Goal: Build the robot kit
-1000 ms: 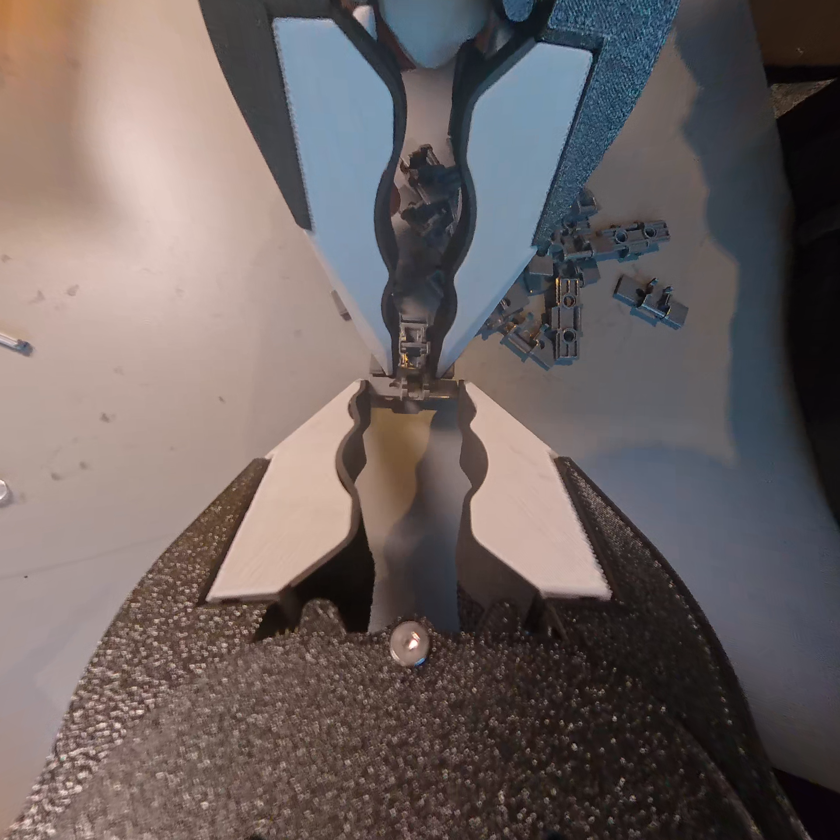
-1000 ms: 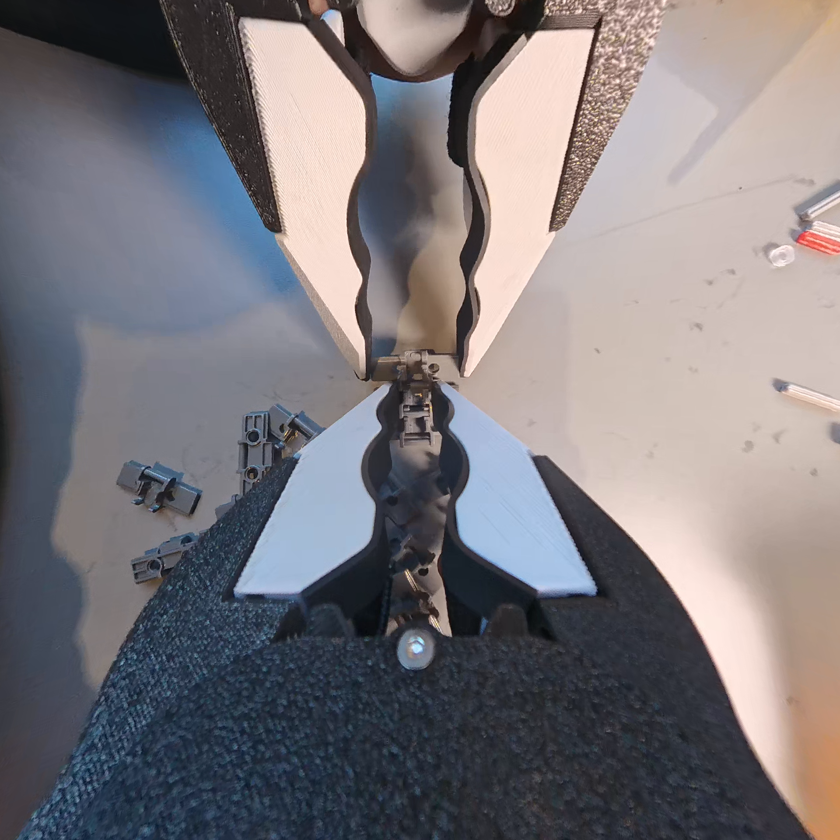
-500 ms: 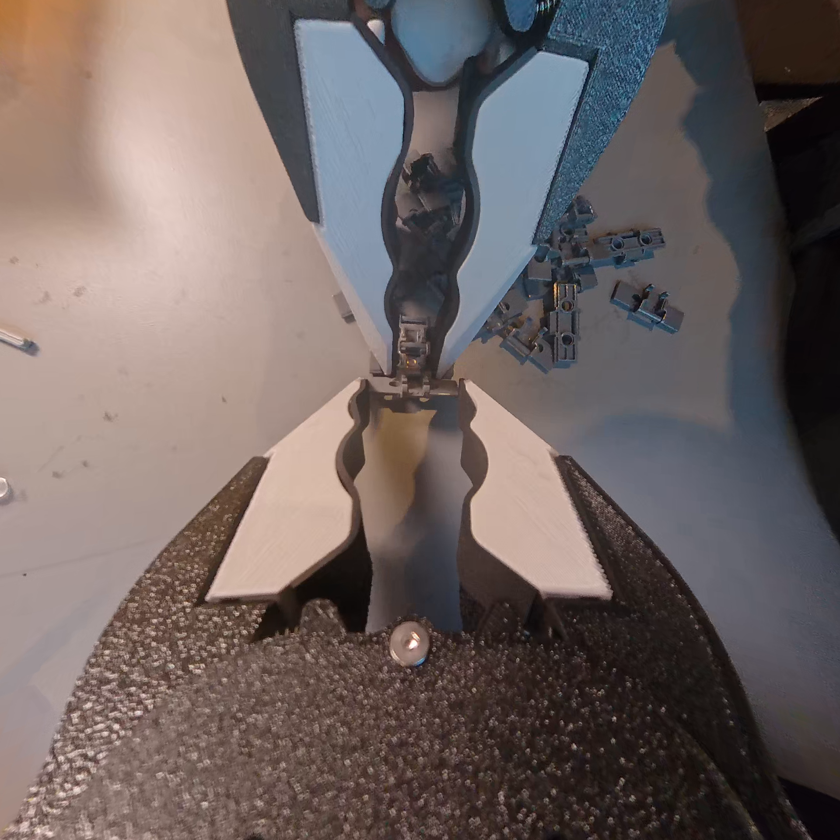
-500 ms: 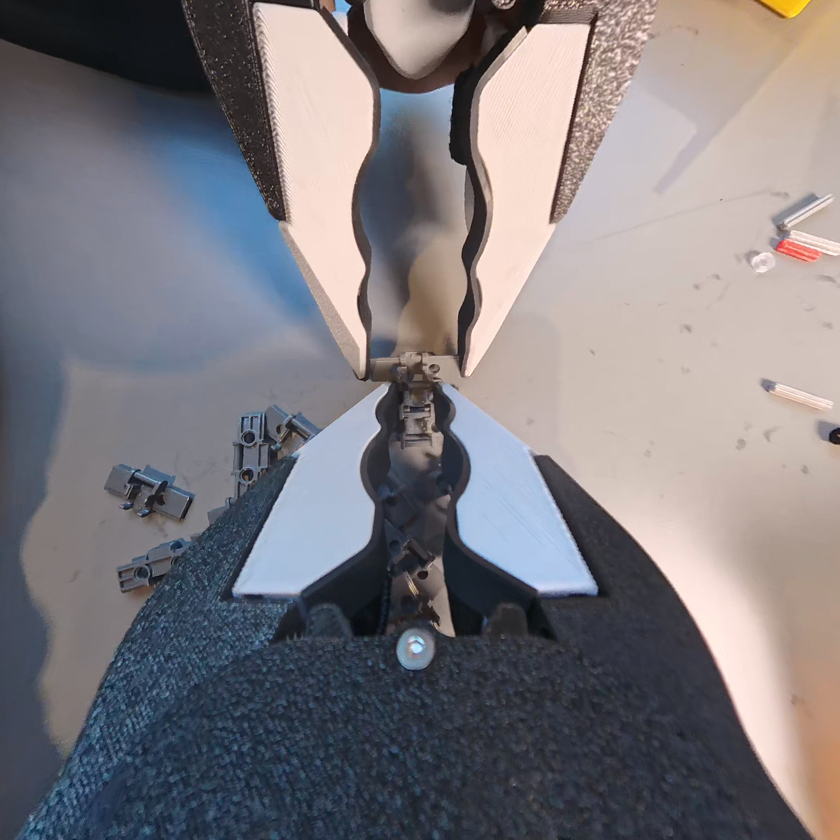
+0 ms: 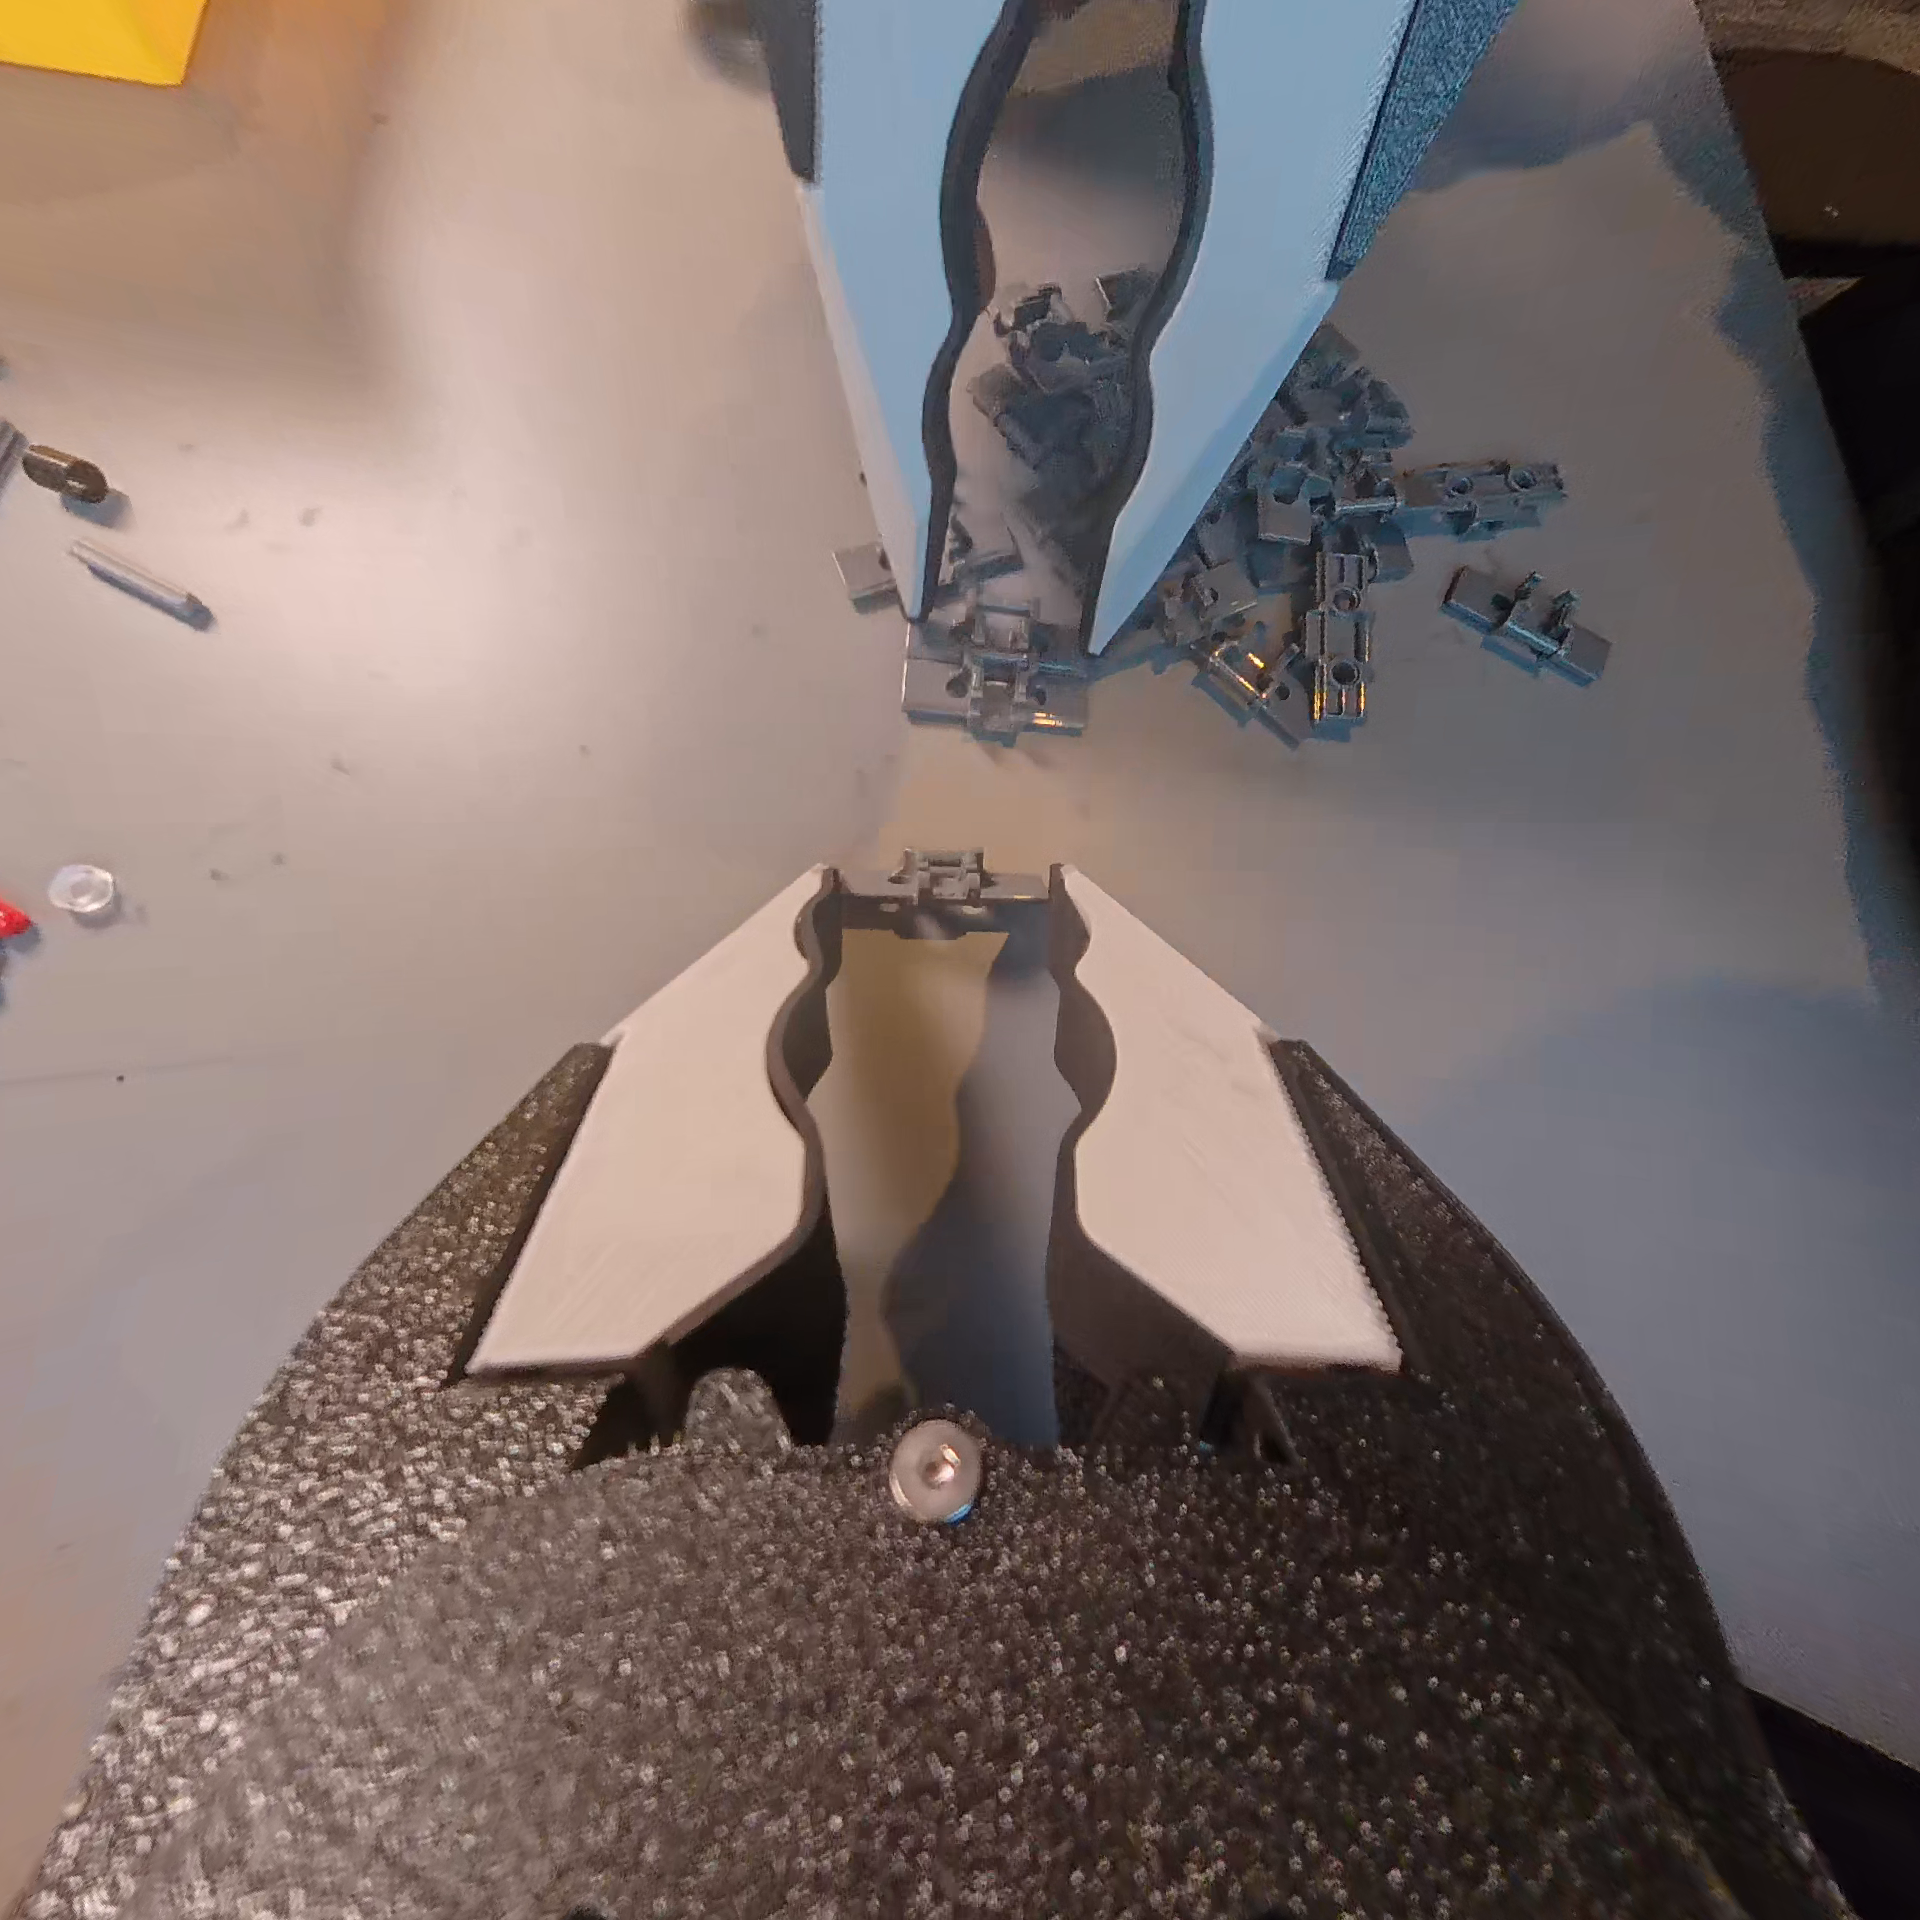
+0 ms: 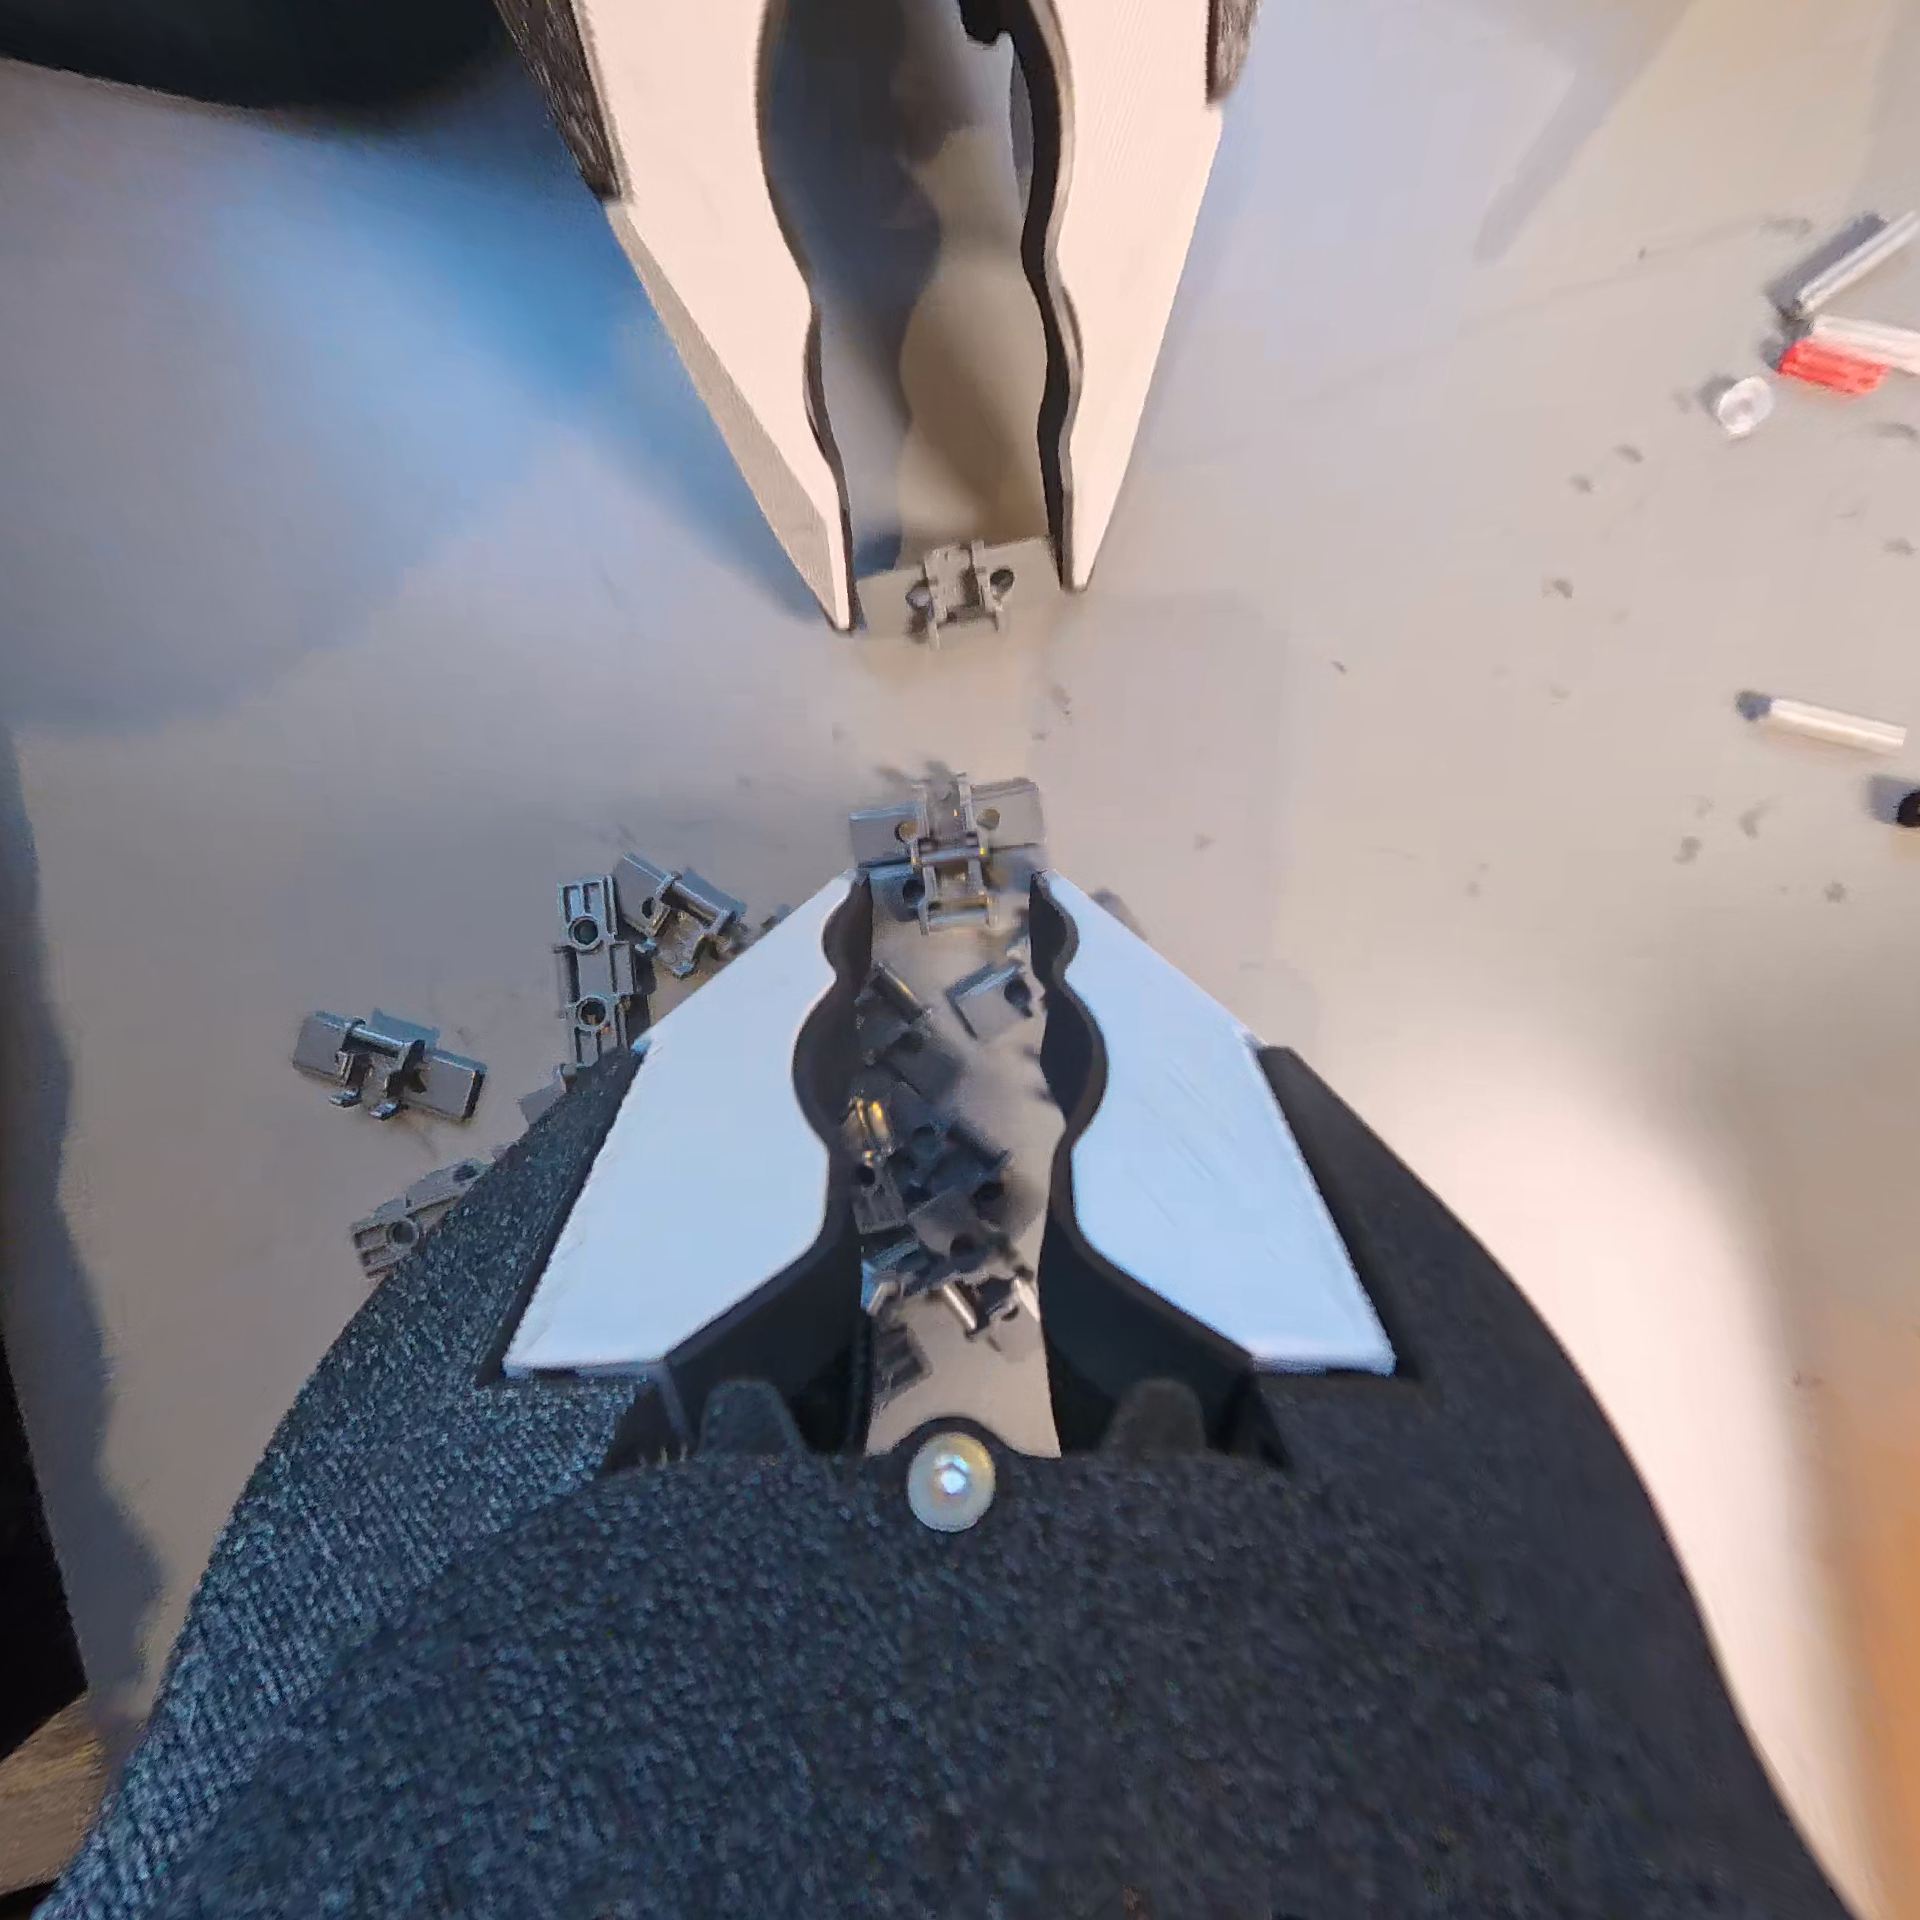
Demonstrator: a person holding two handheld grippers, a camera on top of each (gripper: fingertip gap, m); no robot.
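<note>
Two grippers are in view: the left gripper (image 5: 943,896) and the right gripper (image 6: 948,894), each clamped on grey track links, one (image 5: 940,888) in the left and a joined pair (image 6: 943,847) in the right. A heap of loose grey links (image 5: 1288,540) is too tangled to count. The tabletop (image 5: 416,727) also bears one clear round stud (image 6: 1742,403), one red piece (image 6: 1829,366) and three pale rods (image 6: 1823,724).
</note>
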